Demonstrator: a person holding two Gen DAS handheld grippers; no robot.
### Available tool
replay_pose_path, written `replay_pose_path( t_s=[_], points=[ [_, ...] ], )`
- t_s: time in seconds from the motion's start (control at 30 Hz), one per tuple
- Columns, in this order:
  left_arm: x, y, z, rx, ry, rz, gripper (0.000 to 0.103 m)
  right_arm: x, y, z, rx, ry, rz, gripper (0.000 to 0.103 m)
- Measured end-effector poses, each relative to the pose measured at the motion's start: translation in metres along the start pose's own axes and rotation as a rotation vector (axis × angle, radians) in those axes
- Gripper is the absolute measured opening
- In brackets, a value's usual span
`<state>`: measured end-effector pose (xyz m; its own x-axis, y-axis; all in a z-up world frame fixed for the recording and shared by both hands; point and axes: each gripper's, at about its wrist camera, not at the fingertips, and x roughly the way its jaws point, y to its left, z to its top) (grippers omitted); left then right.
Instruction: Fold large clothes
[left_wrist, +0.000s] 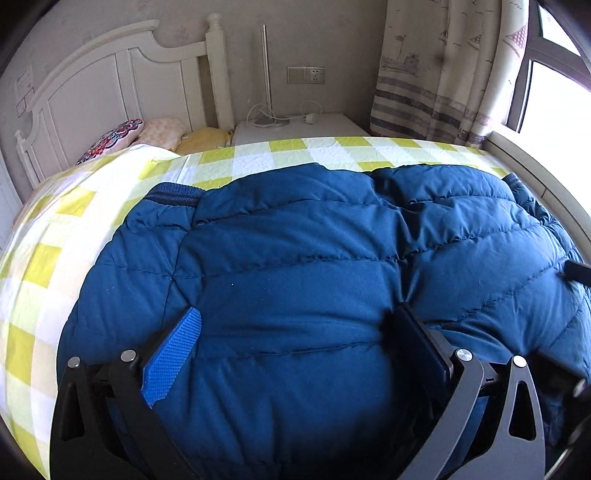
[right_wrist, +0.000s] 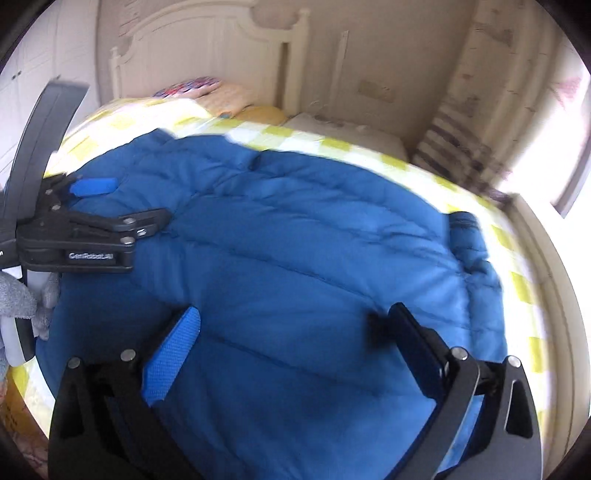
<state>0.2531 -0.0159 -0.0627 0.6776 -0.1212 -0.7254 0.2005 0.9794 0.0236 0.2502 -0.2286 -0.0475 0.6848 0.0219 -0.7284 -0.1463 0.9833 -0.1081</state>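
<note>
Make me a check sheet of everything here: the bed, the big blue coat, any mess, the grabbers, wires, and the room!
Surface: bed with yellow-and-white checked sheet.
Job's things: blue puffy jacket lying spread on the sheet, cuff showing.
Clutter: pillows by the headboard.
Grippers: left gripper open above the jacket; right gripper open, nothing pinched.
Cables: white cord and plug on the nightstand.
Surroundings: lamp pole, wall socket, curtain, window.
</note>
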Motion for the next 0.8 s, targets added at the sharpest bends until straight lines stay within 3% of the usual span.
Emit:
replay_pose_path(
  t_s=[0.13, 0.27, 0.43, 0.53, 0.63, 0.7, 0.8],
  points=[
    [-0.002, -0.004, -0.004, 0.004, -0.012, 0.01, 0.099, -0.005, -0.061, -0.022, 0.195, -0.008, -0.045, 0.1],
    [-0.003, -0.004, -0.005, 0.004, -0.017, 0.009, 0.099, -0.002, -0.088, -0.044, 0.29, -0.028, 0.044, 0.1],
    [-0.003, -0.004, -0.005, 0.005, -0.015, 0.011, 0.099, -0.013, -0.076, -0.036, 0.272, 0.005, -0.051, 0.1],
    [-0.003, -0.004, -0.006, 0.007, -0.016, 0.012, 0.099, -0.031, -0.045, -0.028, 0.195, -0.06, 0.009, 0.1],
    [-0.003, -0.003, -0.005, 0.005, -0.017, 0.009, 0.099, -0.029, -0.004, -0.027, 0.058, -0.06, 0.052, 0.1],
    [-0.003, -0.003, -0.006, 0.003, -0.021, 0.01, 0.099, -0.011, 0.016, -0.033, -0.002, -0.02, 0.027, 0.101],
    [-0.003, -0.002, -0.005, 0.0, -0.021, 0.006, 0.099, -0.004, 0.015, -0.038, -0.001, -0.04, 0.038, 0.101]
  ],
)
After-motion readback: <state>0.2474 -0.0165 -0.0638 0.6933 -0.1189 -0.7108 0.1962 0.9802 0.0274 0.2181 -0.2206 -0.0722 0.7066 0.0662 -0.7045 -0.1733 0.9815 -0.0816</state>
